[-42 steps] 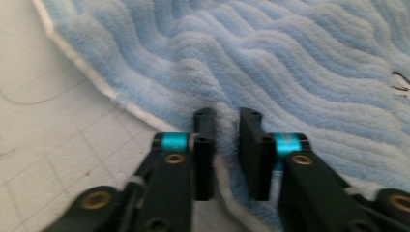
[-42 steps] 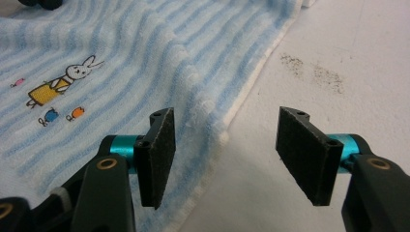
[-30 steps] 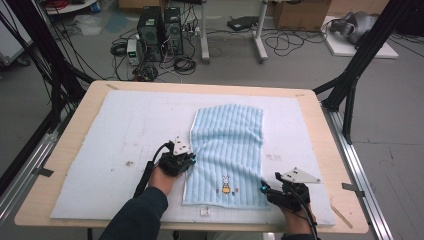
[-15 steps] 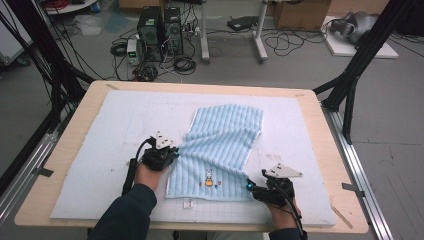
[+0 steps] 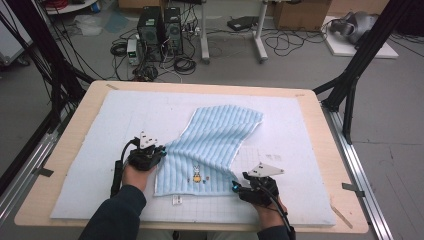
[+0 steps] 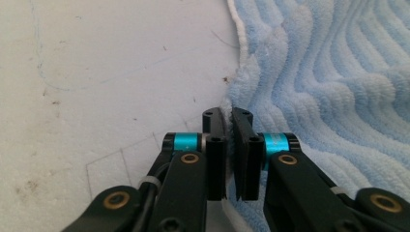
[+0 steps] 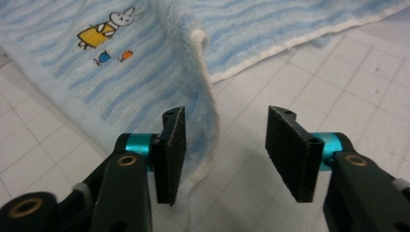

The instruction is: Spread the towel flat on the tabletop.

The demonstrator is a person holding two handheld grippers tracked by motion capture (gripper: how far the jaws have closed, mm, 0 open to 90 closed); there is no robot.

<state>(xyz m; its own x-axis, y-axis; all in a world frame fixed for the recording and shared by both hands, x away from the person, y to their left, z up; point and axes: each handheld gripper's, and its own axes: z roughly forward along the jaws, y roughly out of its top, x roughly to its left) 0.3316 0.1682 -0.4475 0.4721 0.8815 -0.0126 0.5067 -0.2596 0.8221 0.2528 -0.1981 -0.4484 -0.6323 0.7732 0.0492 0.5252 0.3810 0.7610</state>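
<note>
The towel (image 5: 212, 145) lies slantwise on my bench's white mat (image 5: 90, 145), its near edge closer to me than a second ago. Computers (image 5: 160, 25) and cables sit on the floor beyond. My left tongs (image 6: 227, 126) pinch its edge shut. My right tongs (image 7: 225, 145) gape wide around a raised fold; that view shows the rabbit print (image 7: 104, 29) clearly.
</note>
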